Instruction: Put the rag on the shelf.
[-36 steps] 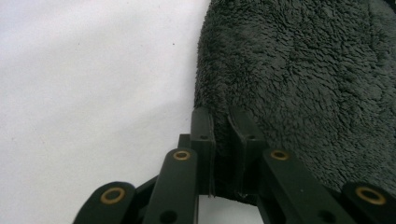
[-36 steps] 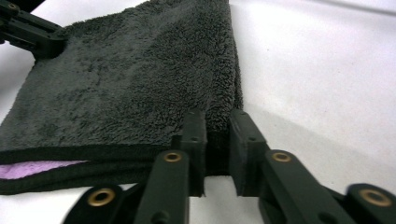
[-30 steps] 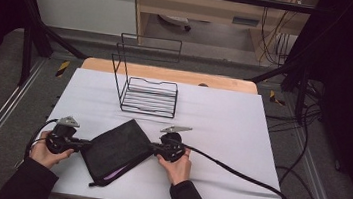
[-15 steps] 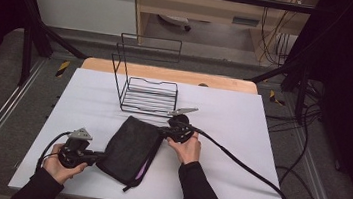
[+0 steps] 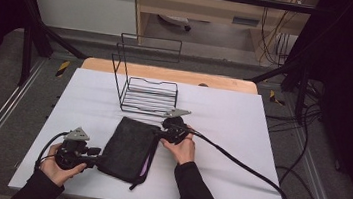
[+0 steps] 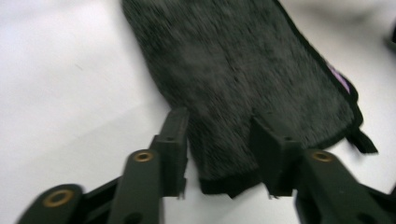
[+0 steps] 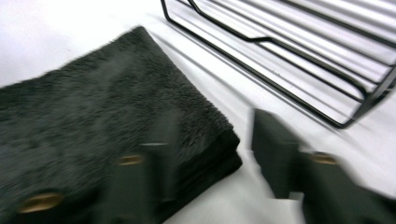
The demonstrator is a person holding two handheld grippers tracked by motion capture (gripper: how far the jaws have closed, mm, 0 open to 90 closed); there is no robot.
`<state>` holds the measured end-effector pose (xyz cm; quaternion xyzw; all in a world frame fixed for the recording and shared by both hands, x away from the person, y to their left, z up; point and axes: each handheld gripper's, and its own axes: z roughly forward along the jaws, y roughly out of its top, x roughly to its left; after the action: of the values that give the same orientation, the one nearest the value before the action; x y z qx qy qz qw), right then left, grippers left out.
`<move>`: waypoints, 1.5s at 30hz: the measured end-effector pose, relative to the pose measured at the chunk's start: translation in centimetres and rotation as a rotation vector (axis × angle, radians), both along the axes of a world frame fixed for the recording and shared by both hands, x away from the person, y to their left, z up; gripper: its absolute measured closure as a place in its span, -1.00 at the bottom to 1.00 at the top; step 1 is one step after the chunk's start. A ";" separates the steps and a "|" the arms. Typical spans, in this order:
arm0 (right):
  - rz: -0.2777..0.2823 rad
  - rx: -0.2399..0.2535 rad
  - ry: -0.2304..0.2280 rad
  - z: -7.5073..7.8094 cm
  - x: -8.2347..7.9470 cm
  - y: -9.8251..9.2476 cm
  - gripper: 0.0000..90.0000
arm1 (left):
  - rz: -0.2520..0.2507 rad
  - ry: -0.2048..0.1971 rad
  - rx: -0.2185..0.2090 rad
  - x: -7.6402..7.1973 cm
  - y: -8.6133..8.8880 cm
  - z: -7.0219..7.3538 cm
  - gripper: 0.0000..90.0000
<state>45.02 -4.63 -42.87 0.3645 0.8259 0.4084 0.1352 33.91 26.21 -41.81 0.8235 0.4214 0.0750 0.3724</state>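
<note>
- The folded dark towel (image 5: 128, 148) is lying flat on the white bench (image 5: 240, 137), just in front of the wire rack (image 5: 147, 93), with a purple edge peeking out along its right side and a small loop trailing off its near corner.
- The left tool (image 5: 100, 157) is sitting at the towel's near-left corner; in the left gripper view its jaws have just been opening and are now standing partly apart, straddling that corner (image 6: 224, 179) without pressing on it, so it is holding nothing.
- The right tool (image 5: 160, 134) is sitting at the towel's far-right corner, beside the rack; in the right gripper view its jaws have also just been opening. One jaw is lying over the folded corner (image 7: 201, 140) and the other is standing off over bare bench, so nothing is being gripped.
- Risk, as I am judging it: with both corners let go, the folded layers are free to spring or slide apart, and a tool brushing the pile while backing off could be dragging the fold open.
- A jaw could also be snagging the loop or the plush nap and pulling the towel askew.
- The right tool is working close to the rack's front wire; a careless sweep could be knocking the rack or pushing the towel under it.
</note>
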 end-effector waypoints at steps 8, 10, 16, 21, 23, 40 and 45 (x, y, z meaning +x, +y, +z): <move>0.048 0.038 0.019 0.9 -5.6 -0.2 -0.32 | -0.011 0.016 0.055 0.8 0.1 -1.1 0.27; 0.057 0.045 0.043 0.4 -7.0 0.1 -0.33 | -0.013 0.023 0.061 0.8 0.1 -1.2 0.35; 0.056 0.048 0.106 -1.0 -9.8 0.9 -0.30 | -0.025 0.061 0.057 0.6 -0.1 -1.7 0.60; 0.031 0.031 0.131 -2.5 -11.6 1.4 -0.01 | -0.025 0.076 0.051 0.5 -0.1 -1.9 0.75; 0.019 0.054 0.136 -2.7 -11.9 1.6 0.11 | -0.025 0.079 0.051 0.4 -0.2 -1.9 0.80; 0.025 0.124 0.204 -1.2 -11.5 -0.2 0.89 | -0.057 0.135 -0.030 -0.5 -0.8 -1.2 0.91; 0.050 0.074 0.211 -0.9 -11.5 -1.2 0.88 | -0.076 0.112 -0.044 -1.6 -1.4 -1.3 0.90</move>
<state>33.56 -5.85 -43.75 0.3896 0.8288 0.4009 0.0237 32.33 24.78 -43.13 0.8335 0.4116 0.0051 0.3687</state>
